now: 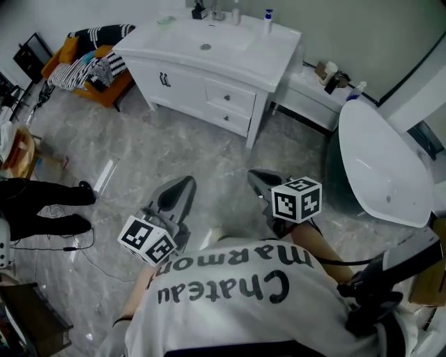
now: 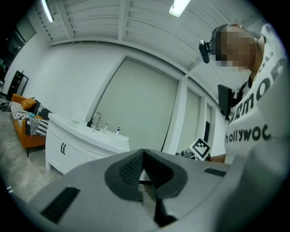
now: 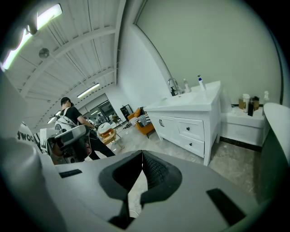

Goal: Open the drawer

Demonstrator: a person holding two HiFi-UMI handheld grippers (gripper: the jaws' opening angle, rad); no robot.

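Drawer knobs (image 3: pixel 188 129): right gripper view, not left

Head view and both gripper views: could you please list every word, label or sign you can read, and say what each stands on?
"Chateau": the person's white shirt, upside down in the head view.
"Marmon": same shirt, end cut off.
"hollywoo": same shirt in the left gripper view, cut off at the edge.
"rmo": same shirt there, a fragment.
Marker cubes: square patterns only, no words.
Bottle on the sink cabinet: label too small to read.
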